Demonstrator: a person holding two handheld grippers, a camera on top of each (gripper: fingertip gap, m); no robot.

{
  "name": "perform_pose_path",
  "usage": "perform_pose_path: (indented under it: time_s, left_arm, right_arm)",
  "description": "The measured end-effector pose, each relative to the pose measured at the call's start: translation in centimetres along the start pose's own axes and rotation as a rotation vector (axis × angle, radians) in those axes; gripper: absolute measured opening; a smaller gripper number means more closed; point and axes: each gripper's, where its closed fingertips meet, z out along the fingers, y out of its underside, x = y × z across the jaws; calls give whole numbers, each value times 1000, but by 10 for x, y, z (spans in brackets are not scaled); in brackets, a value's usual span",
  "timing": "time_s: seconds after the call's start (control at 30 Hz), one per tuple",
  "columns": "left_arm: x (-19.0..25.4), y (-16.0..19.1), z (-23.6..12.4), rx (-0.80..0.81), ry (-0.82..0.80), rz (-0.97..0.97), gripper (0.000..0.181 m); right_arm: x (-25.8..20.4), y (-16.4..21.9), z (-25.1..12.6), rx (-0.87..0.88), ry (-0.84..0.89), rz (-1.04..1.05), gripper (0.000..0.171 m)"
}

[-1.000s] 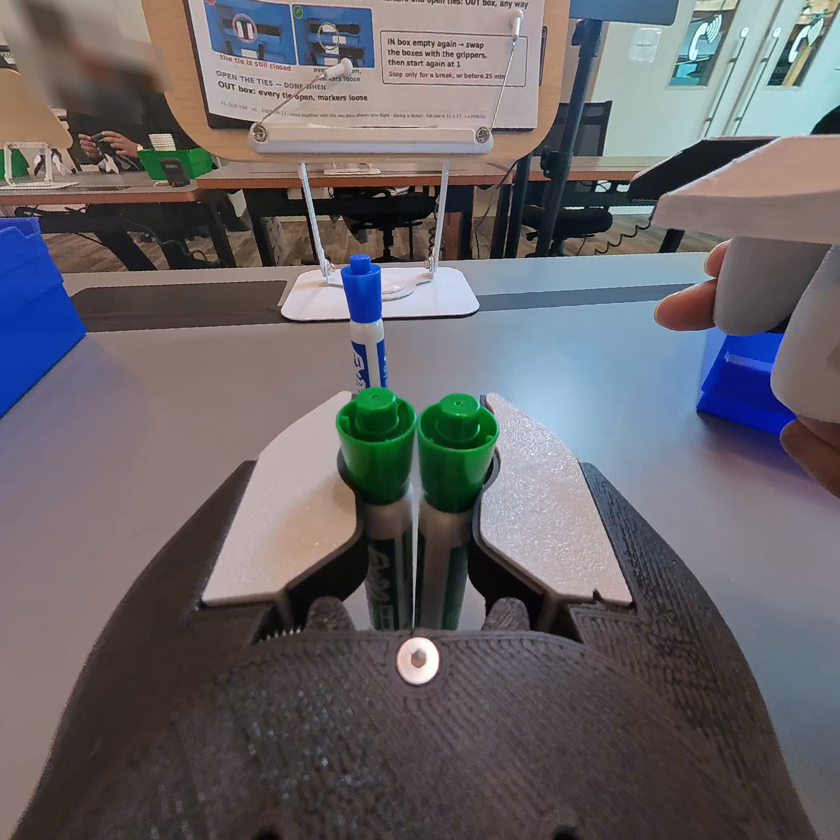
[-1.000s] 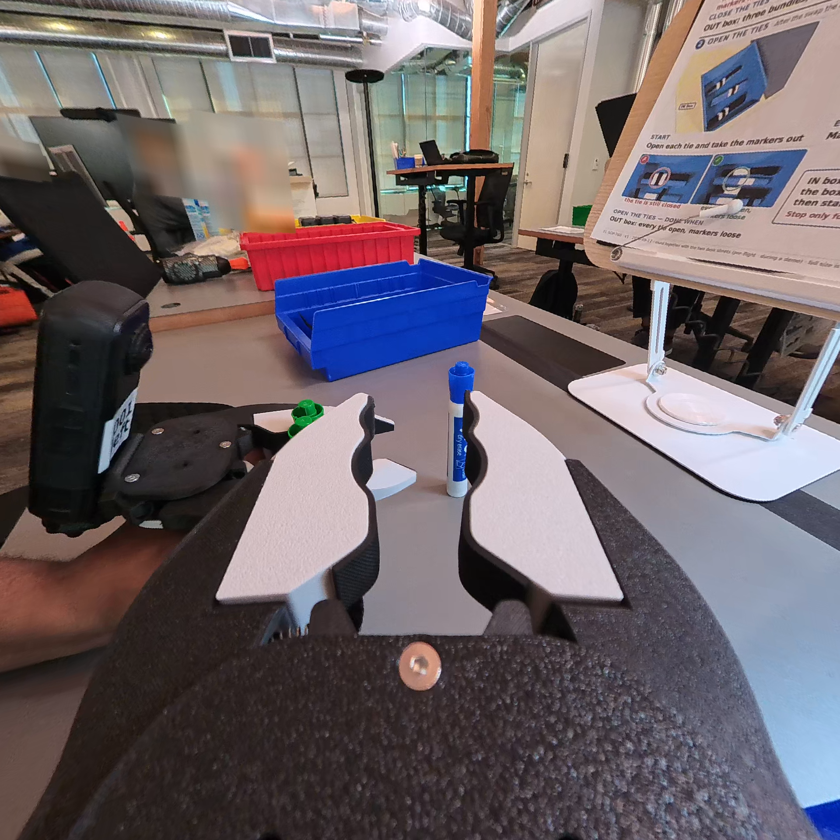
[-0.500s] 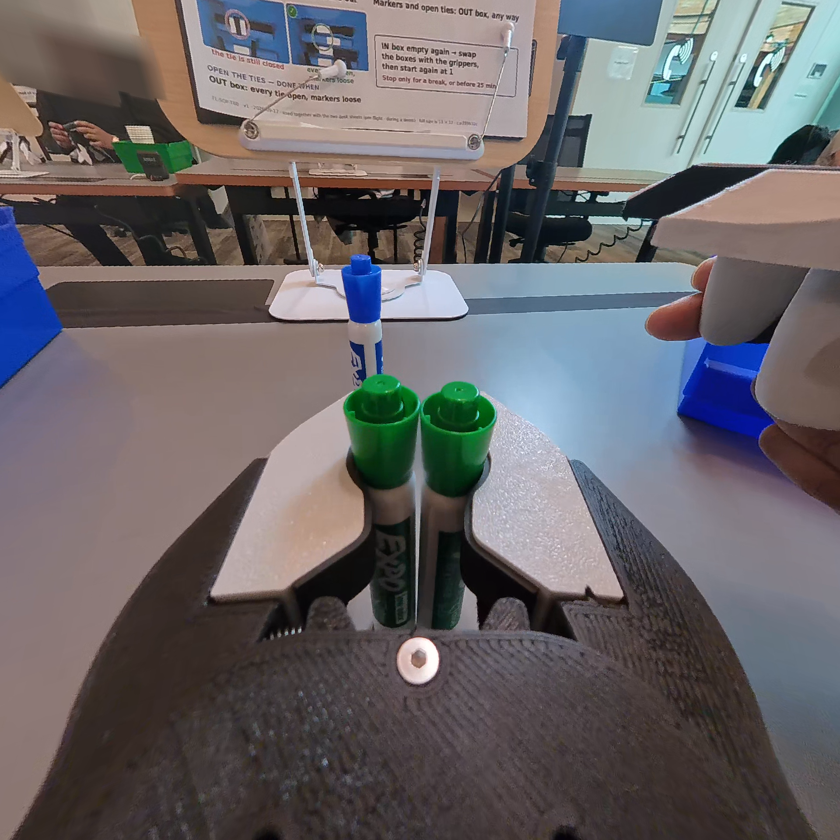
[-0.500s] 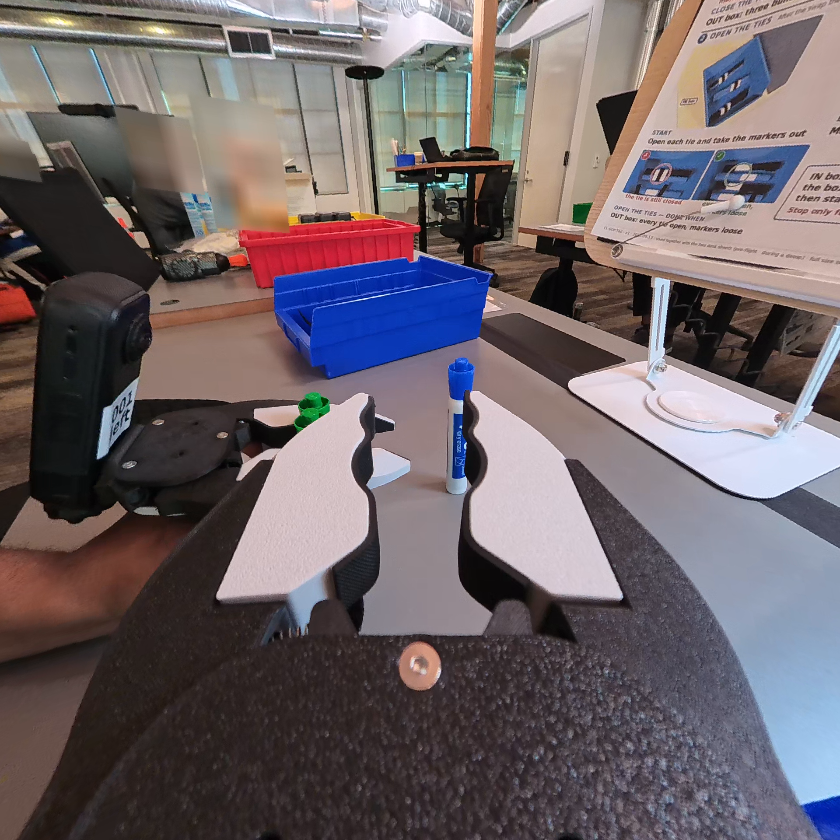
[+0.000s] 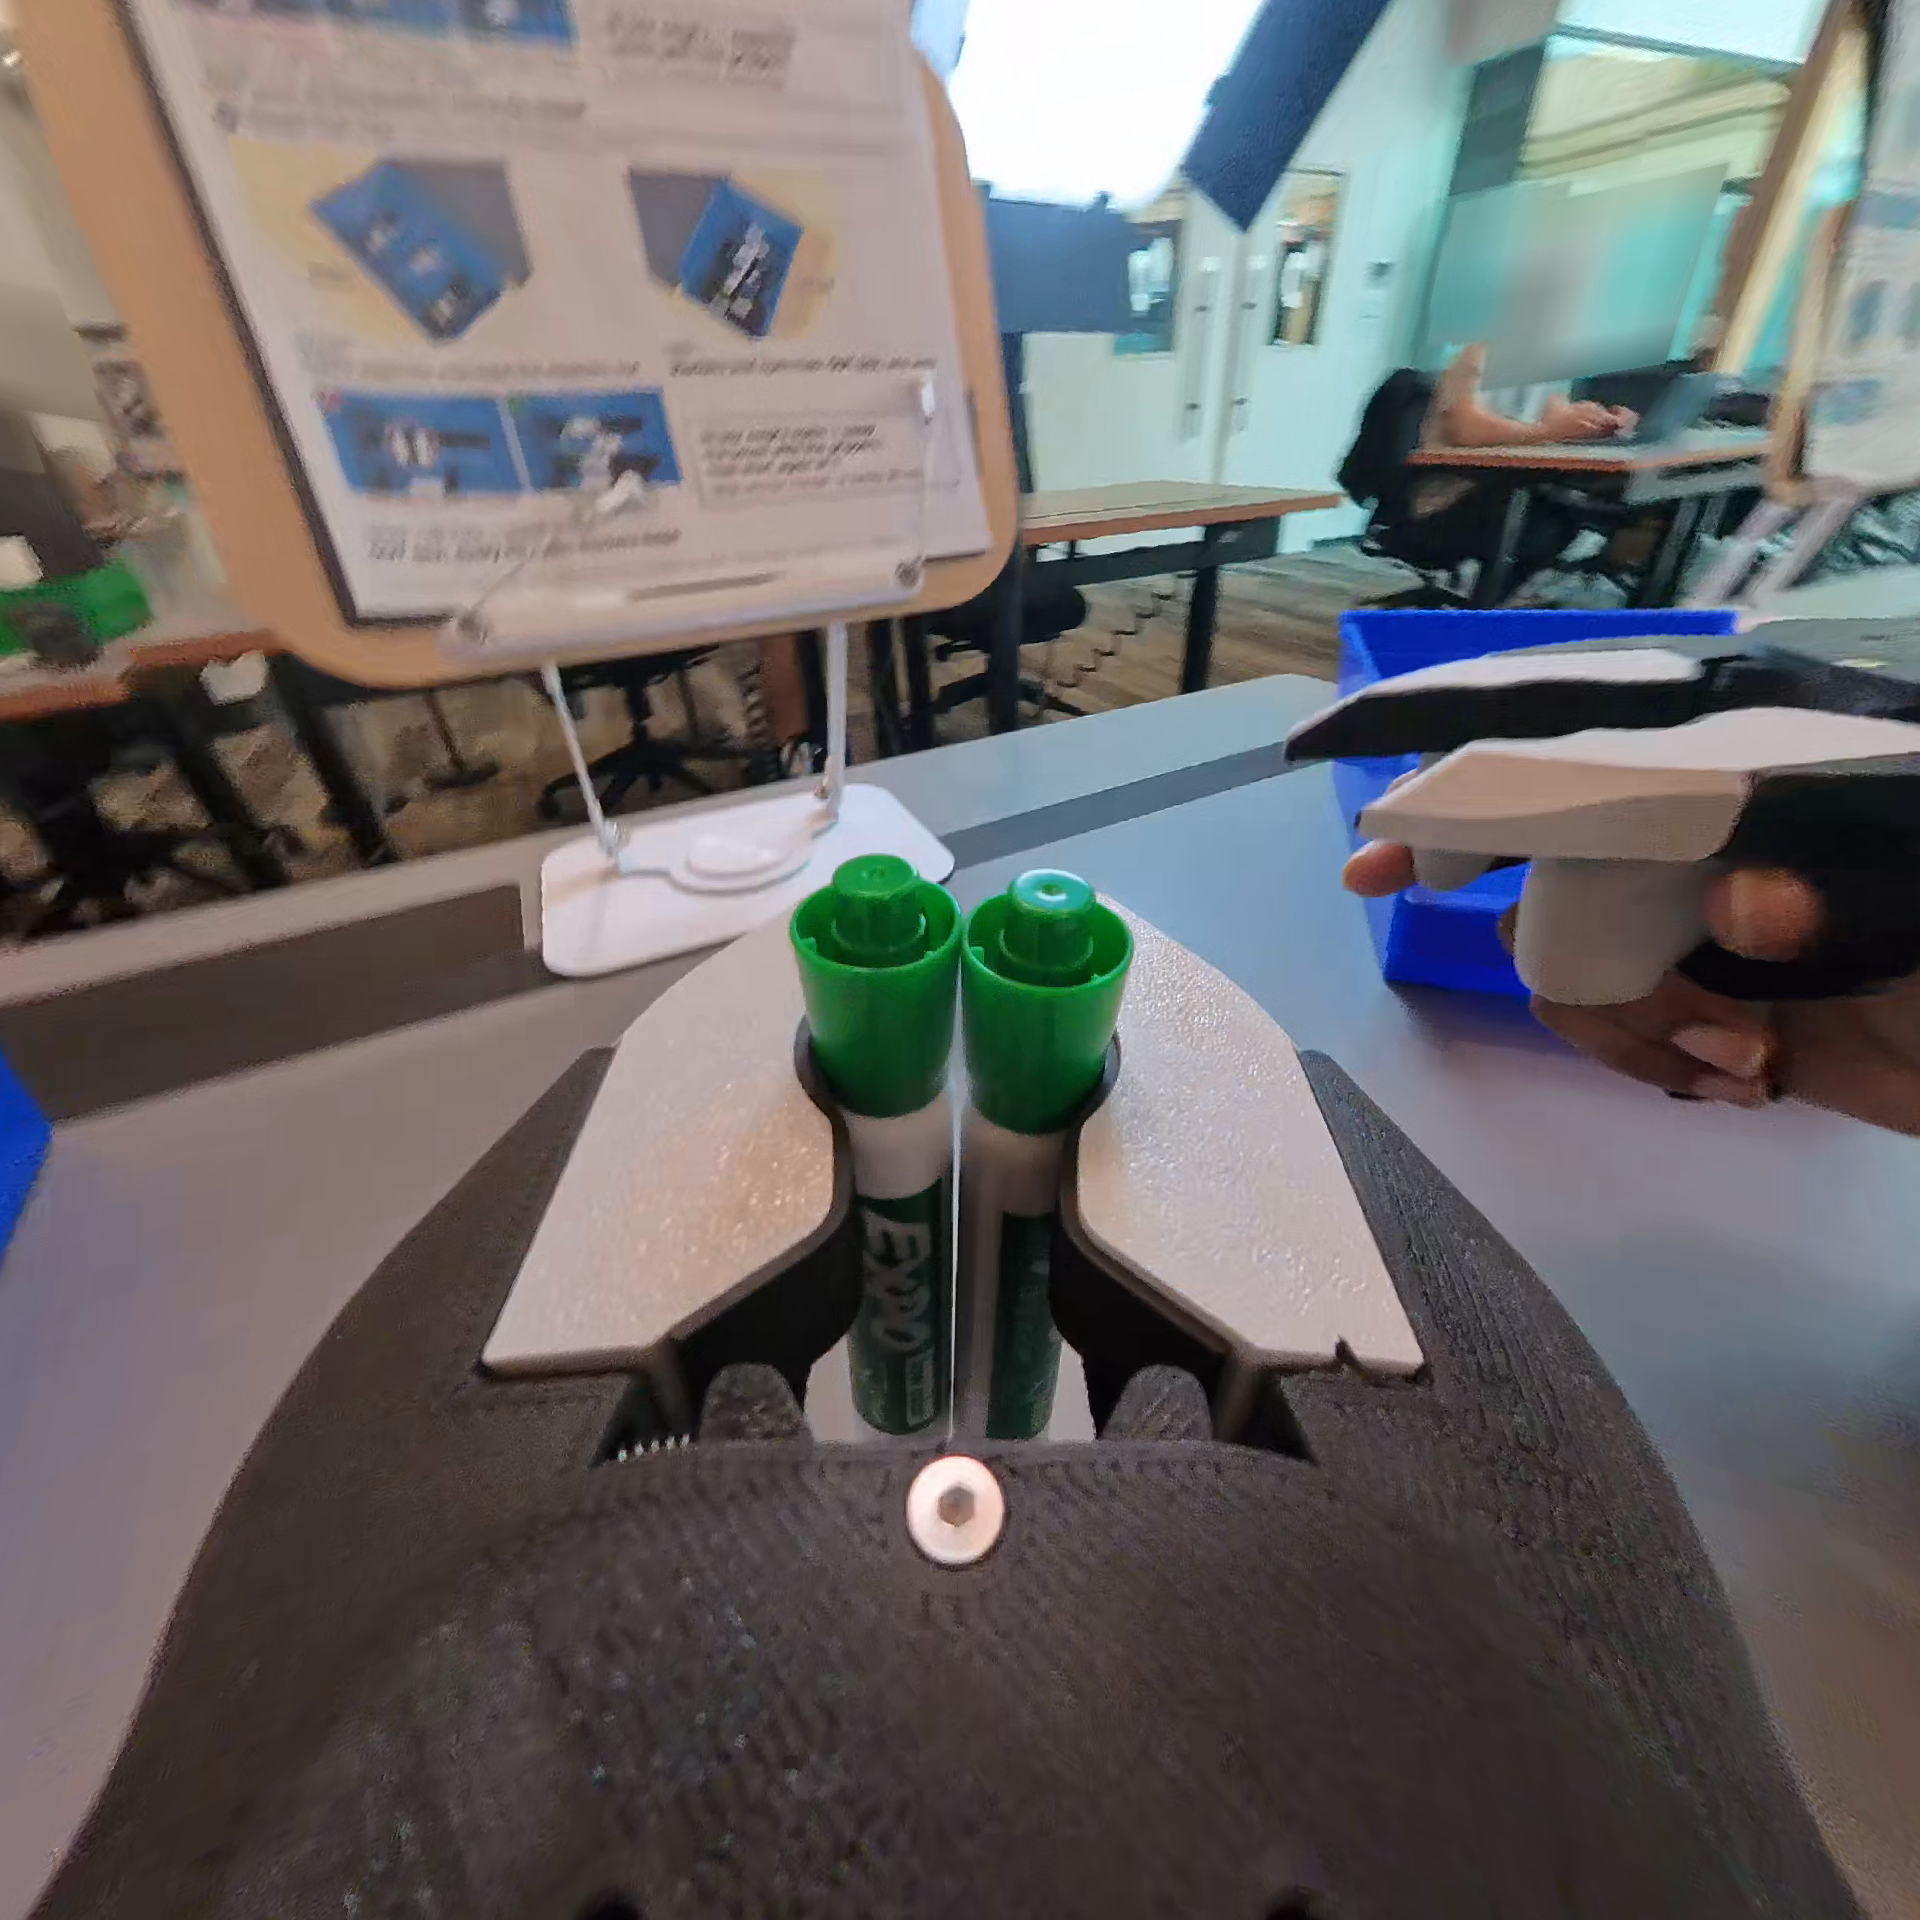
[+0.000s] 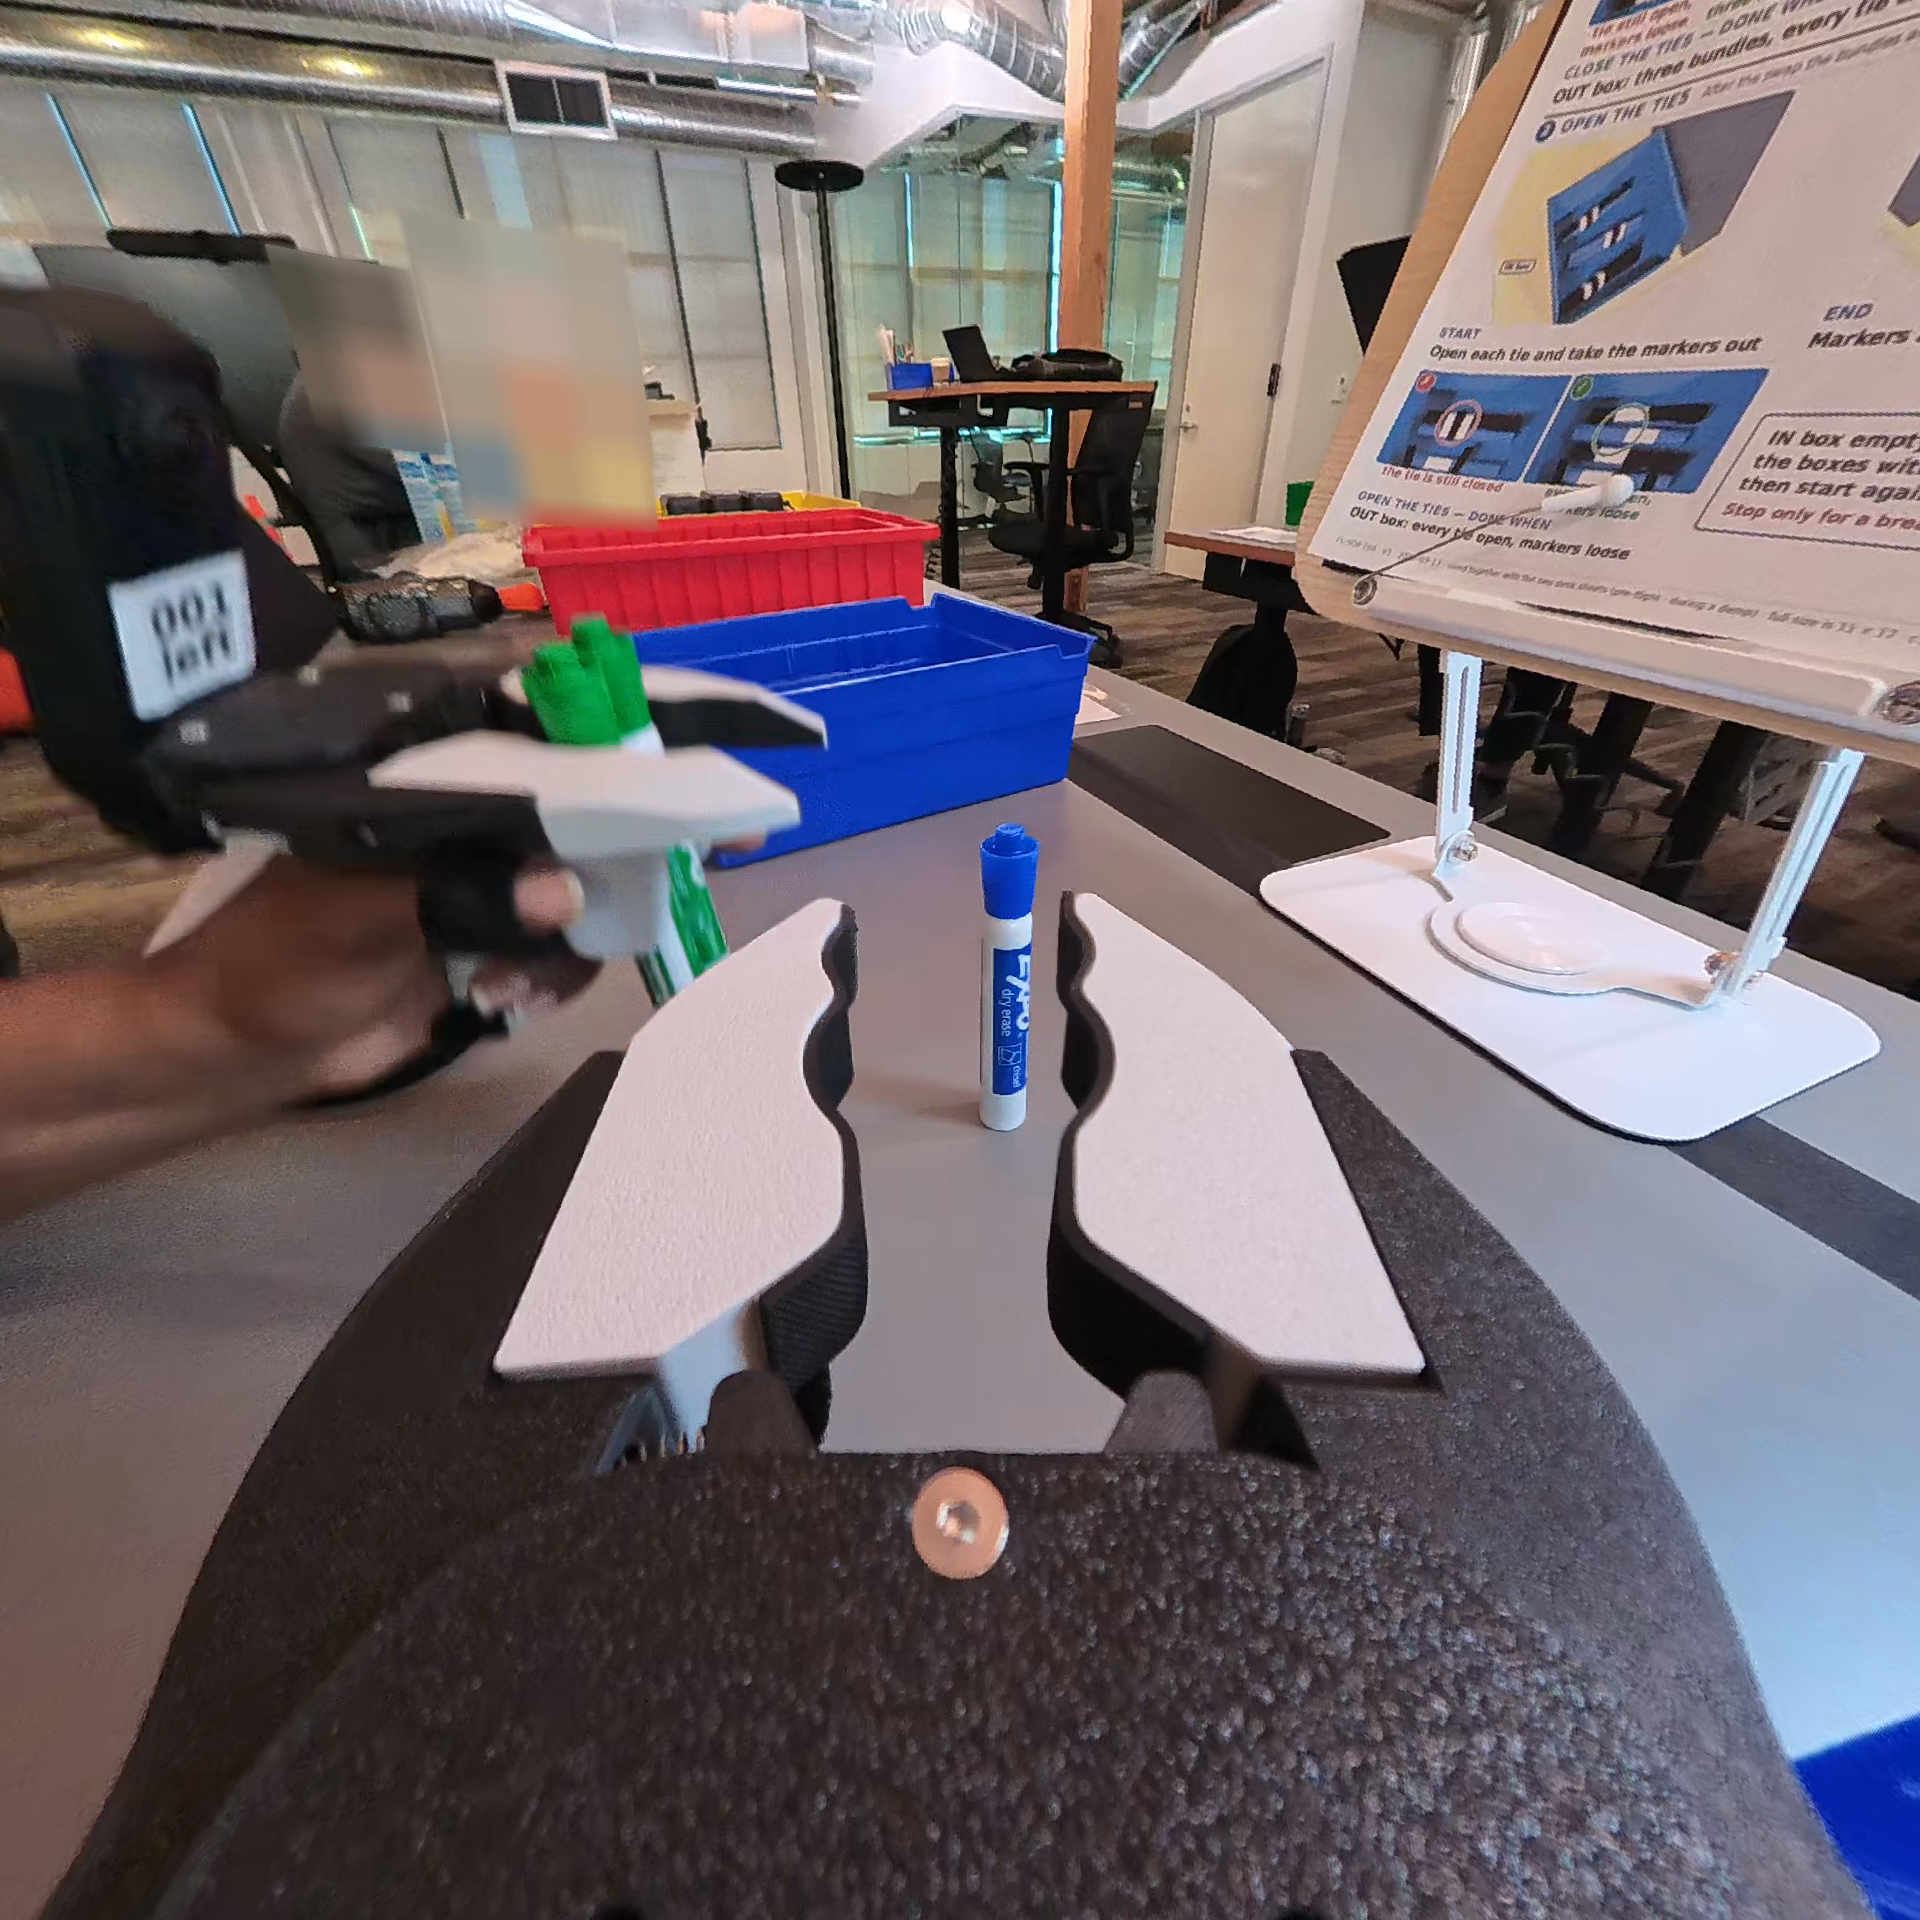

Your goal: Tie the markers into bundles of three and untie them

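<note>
My left gripper [image 5: 958, 935] is shut on two green markers [image 5: 956, 997], held side by side and upright with caps up. In the right wrist view the left gripper [image 6: 727, 758] is raised above the table with the green markers [image 6: 587, 691] in it. A blue marker [image 6: 1006, 977] stands upright on the grey table [image 6: 1351, 1299], just beyond my right gripper's fingertips and between their lines. My right gripper [image 6: 956, 914] is open and empty; it also shows at the right of the left wrist view [image 5: 1340, 774]. The blue marker is out of the left wrist view.
An instruction board on a white stand [image 6: 1558, 977] is at the right; it also shows in the left wrist view [image 5: 727, 873]. A blue bin [image 6: 883, 707] lies beyond the blue marker with a red bin [image 6: 727, 566] behind. Another blue bin [image 5: 1455, 935] sits behind the right gripper.
My left gripper has lifted and swung right with the two green markers, so the blue marker has left its view. My right gripper has moved closer to the blue marker.
</note>
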Motion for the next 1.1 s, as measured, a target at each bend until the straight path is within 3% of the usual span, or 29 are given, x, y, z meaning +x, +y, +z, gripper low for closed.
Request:
perform_pose_path:
  time_s: [0.1, 0.2, 0.3, 0.47, 0.67, 0.8, 0.87, 1.1]
  left_arm:
    - [-4, -22, -6, -44, 157, 125, 41]
    - [1, -20, -14, -145, 367, 277, 41]
    - [1, 6, -26, -314, 556, 407, 41]
    - [-19, 54, -40, -566, 739, 453, 40]
    - [-45, 83, -50, -733, 856, 500, 41]
    - [-54, 91, -50, -777, 903, 534, 41]
    - [-56, 95, -50, -792, 929, 543, 41]
    - [-55, 102, -47, -820, 976, 540, 40]
  right_arm:
    - [-2, 3, 1, -30, -19, -39, 37]
    - [-4, 14, 7, -123, -55, -97, 36]
    - [-7, 28, 21, -254, -101, -149, 36]
    - [-4, 46, 64, -493, -150, -272, 39]
    - [17, 47, 101, -725, -160, -399, 41]
    - [21, 53, 111, -821, -204, -372, 38]
    - [20, 56, 112, -832, -214, -364, 22]
    - [24, 45, 94, -735, -139, -328, 21]
